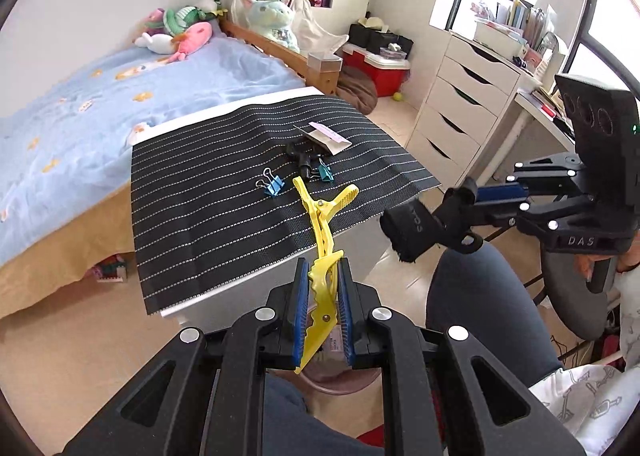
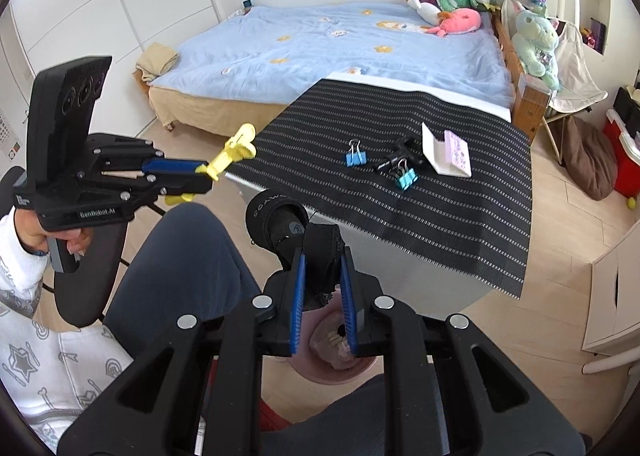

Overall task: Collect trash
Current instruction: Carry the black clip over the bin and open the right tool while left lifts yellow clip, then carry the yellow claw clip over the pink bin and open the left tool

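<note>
My left gripper [image 1: 323, 268] is shut on a yellow hair clip [image 1: 320, 223] that sticks out forward over the table's near edge. From the right wrist view the same gripper [image 2: 204, 175] and the clip [image 2: 236, 149] are at the left. My right gripper [image 2: 322, 256] is shut on a black rolled fabric piece [image 2: 280, 223]; it also shows in the left wrist view [image 1: 466, 215]. A pink bin [image 2: 320, 372] sits on the floor below both grippers. On the striped mat [image 2: 440, 215] lie a blue binder clip [image 2: 355, 155], a teal binder clip [image 2: 405, 175], a black object [image 2: 400, 153] and a white packet [image 2: 446, 153].
A bed with a blue quilt [image 1: 120, 103] stands behind the table. White drawers [image 1: 460, 103] are at the right. The person's knee [image 1: 480, 288] and a chair [image 1: 568, 296] are close beside the bin. Plush toys lie at the head of the bed.
</note>
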The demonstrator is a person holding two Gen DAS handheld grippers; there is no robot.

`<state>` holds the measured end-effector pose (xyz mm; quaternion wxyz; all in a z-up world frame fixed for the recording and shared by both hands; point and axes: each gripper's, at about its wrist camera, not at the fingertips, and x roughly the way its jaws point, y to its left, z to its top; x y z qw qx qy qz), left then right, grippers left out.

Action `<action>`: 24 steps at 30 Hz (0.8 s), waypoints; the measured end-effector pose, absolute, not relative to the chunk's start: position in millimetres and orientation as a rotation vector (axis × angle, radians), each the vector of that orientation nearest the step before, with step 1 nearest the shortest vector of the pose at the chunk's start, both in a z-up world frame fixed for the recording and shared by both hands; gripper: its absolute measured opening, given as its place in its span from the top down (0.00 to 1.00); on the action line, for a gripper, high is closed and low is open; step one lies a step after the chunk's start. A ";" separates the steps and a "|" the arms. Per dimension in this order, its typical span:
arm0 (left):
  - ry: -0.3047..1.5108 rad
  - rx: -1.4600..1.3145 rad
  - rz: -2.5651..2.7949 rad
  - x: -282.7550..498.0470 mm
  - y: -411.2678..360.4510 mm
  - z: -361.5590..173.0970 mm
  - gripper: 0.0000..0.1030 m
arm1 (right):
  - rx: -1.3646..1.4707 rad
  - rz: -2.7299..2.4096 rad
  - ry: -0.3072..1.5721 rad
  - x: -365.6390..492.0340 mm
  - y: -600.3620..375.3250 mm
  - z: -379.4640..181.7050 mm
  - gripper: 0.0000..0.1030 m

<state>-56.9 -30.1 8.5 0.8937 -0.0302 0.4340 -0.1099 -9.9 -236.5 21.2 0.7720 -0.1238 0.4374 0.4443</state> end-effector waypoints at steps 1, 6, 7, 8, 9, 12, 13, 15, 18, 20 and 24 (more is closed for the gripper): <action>0.899 -0.064 -0.226 -57.9 -30.5 8.8 0.86 | -0.270 0.966 0.955 -11.0 -236.1 18.7 0.84; 0.894 -0.066 -0.222 -61.4 -30.1 10.8 0.86 | -0.269 0.987 0.970 -15.3 -232.3 12.8 0.84; 0.892 -0.065 -0.223 -61.7 -30.2 11.4 0.86 | -0.271 0.993 0.971 -15.4 -231.3 12.5 0.84; 0.891 -0.065 -0.223 -62.0 -30.0 11.8 0.86 | -0.271 1.000 0.972 -16.0 -229.8 12.4 0.80; 0.889 -0.065 -0.223 -62.5 -30.1 12.2 0.86 | -0.266 1.005 0.971 -15.7 -228.8 12.3 0.76; 0.888 -0.065 -0.221 -62.5 -30.1 12.2 0.86 | -0.266 0.995 0.974 -13.6 -227.6 10.0 0.36; 0.889 -0.065 -0.222 -62.5 -30.1 12.1 0.86 | -0.256 0.993 0.972 -12.7 -228.4 9.7 0.25; 0.891 -0.066 -0.223 -62.5 -30.7 11.4 0.86 | -0.231 0.994 0.972 -11.1 -230.4 10.1 0.15; 0.901 -0.065 -0.230 -61.9 -32.0 8.8 0.86 | -0.224 0.971 0.972 -9.4 -233.0 9.7 0.10; 0.907 -0.066 -0.237 -61.6 -33.3 7.1 0.86 | -0.212 0.957 0.973 -8.1 -235.8 9.5 0.09; 0.917 -0.065 -0.248 -60.7 -36.1 4.5 0.86 | -0.199 0.928 0.977 -5.6 -240.2 9.2 0.07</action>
